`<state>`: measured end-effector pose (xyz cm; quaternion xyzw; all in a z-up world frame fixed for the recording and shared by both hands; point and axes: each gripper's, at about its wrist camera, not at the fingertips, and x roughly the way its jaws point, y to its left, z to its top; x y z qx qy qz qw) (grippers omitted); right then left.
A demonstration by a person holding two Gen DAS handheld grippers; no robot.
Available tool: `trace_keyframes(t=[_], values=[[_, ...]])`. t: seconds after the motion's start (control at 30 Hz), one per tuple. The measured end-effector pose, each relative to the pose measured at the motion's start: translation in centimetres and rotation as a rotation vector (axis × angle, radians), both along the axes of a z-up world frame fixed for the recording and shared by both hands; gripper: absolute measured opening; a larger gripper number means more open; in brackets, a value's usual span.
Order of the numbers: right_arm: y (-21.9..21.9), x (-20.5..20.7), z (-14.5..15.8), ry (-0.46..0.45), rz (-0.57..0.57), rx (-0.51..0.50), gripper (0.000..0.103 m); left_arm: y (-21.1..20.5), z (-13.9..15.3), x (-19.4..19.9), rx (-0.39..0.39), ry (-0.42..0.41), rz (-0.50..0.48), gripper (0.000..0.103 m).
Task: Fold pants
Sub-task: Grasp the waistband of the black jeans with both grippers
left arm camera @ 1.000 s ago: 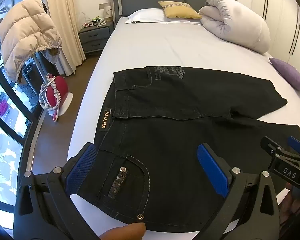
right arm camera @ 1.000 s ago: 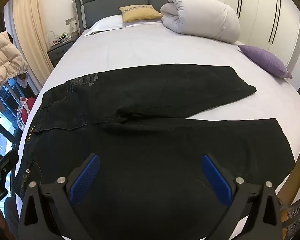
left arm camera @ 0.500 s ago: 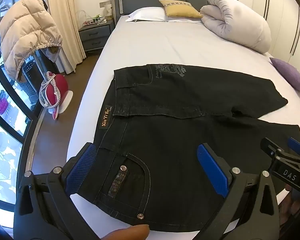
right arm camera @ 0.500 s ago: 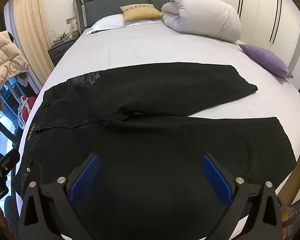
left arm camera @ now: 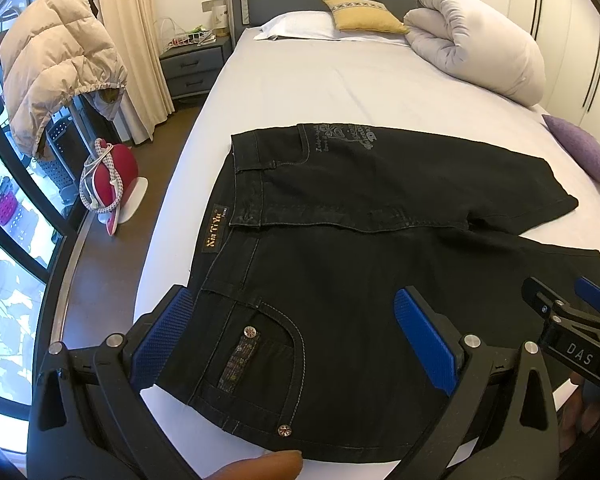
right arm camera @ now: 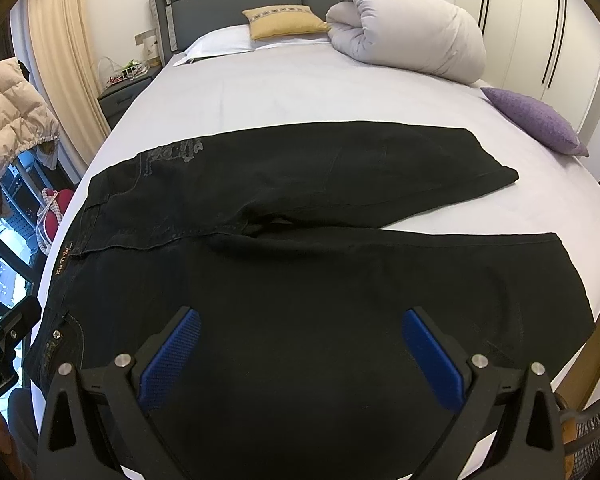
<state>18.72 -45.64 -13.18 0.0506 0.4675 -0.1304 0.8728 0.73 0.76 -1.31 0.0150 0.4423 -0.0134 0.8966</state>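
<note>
The black pants point(left arm camera: 380, 280) lie flat on the bed point(left arm camera: 340, 92), filling the lower half of both pictures. The waist is at the left of the frame and the two legs reach to the right. The legs are spread apart in a V shape, so no fold looks done yet. All the folding is still left to do.

The left claw point(left arm camera: 296, 344) is wide open at the bottom of its picture. It hovers over the pocket near the waist and grips nothing. The right claw point(right arm camera: 300, 356) is wide open too, at the bottom of its picture, over the near leg. It holds nothing. A good first step would be laying one leg on top of the other.
</note>
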Motion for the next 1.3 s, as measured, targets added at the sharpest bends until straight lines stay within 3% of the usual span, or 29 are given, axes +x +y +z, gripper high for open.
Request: trace_keyframes(t=[1.3], values=[[0.32, 0.01, -0.18, 0.007, 0.006, 0.004, 0.103, 0.43, -0.77, -0.14, -0.005, 0.013, 0.006, 0.103]])
